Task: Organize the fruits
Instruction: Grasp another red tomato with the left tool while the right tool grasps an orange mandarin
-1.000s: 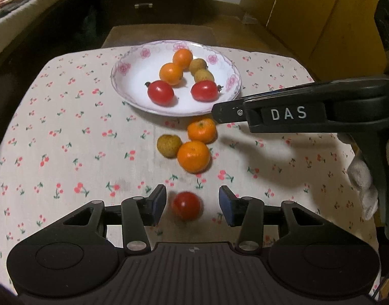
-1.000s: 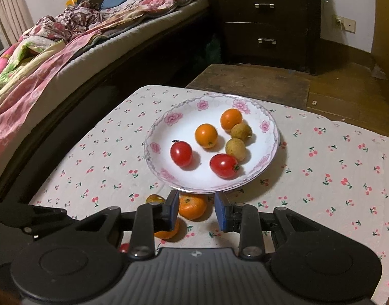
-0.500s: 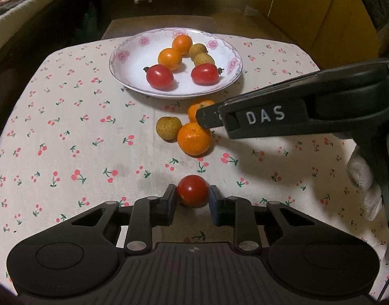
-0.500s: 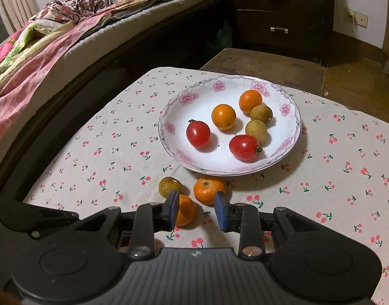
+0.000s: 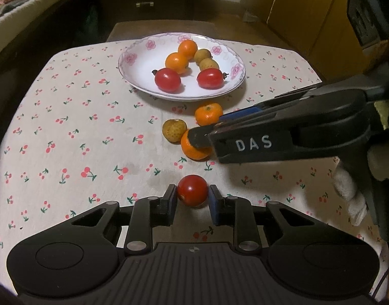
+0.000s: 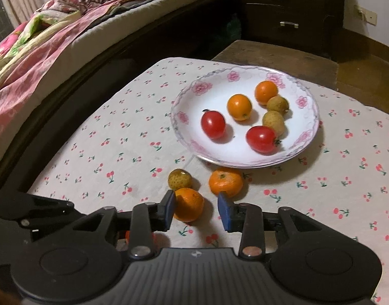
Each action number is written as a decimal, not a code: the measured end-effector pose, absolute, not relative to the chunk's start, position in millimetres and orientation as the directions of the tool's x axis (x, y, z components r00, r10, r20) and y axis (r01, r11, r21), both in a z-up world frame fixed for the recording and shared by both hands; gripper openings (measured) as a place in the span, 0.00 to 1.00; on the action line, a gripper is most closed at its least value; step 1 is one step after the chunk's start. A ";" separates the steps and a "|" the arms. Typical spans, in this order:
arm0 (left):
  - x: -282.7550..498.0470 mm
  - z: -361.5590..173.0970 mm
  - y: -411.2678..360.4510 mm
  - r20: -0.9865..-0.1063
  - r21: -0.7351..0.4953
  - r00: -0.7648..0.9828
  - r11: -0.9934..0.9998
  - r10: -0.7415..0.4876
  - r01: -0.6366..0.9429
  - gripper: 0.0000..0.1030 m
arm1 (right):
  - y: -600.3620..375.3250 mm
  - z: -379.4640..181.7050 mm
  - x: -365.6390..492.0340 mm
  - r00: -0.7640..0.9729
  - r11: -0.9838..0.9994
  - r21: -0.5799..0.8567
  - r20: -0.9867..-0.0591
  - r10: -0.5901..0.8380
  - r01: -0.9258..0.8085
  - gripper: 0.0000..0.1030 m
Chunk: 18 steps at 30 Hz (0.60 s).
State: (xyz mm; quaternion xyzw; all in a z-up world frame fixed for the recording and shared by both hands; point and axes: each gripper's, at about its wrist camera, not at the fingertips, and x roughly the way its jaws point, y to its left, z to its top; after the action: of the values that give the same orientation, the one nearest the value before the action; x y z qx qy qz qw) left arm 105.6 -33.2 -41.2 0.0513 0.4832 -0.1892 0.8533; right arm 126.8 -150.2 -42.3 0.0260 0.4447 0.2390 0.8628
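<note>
- Between my left claw's (image 5: 192, 199) pads I have a red tomato (image 5: 192, 190), pinched on both sides and sitting on the cloth (image 5: 67, 137).
- Just ahead of the right claw (image 6: 196, 209) its jaws are opening; the near orange (image 6: 188, 204) sits between them, against the left pad (image 6: 169, 207) and clear of the right one.
- Just beyond that claw's left tip lies a longan (image 6: 179, 179); beyond its right tip, a second orange (image 6: 226, 181), touching or nearly touching the tip.
- Seen from my left claw, the right one reaches in from the right, its tip covering part of the near orange.
- Farther ahead stands the plate (image 6: 245, 161), with two tomatoes, two oranges and two longans on it.
- Past the table I see a bed (image 6: 67, 33) to the left and a dark dresser (image 6: 288, 7).
</note>
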 end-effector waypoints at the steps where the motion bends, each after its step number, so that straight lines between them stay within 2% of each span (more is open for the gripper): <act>1: 105.3 -41.5 -32.2 -0.845 -0.098 0.459 0.923 -0.275 0.372 0.33 | -148.8 -43.3 127.2 0.488 0.882 0.260 -0.754 0.440 -0.394 0.48; 12: 105.2 -47.6 -27.6 -0.854 -0.116 0.437 0.921 -0.284 0.372 0.33 | -132.1 -54.7 128.7 0.472 0.877 0.219 -0.773 0.423 -0.427 0.48; 15: 104.9 -47.6 -27.0 -0.854 -0.117 0.436 0.922 -0.284 0.370 0.33 | -135.1 -52.7 129.7 0.481 0.881 0.213 -0.771 0.417 -0.422 0.42; 18: 105.2 -47.6 -28.0 -0.854 -0.115 0.436 0.921 -0.283 0.372 0.33 | -136.5 -50.1 128.8 0.481 0.880 0.211 -0.771 0.418 -0.426 0.42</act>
State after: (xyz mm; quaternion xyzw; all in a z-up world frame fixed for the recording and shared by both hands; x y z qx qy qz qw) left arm 105.2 -28.0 -47.6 0.0448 0.4946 -0.1934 0.8461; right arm 128.8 -136.5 -50.1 -0.0045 0.4464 0.2449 0.8606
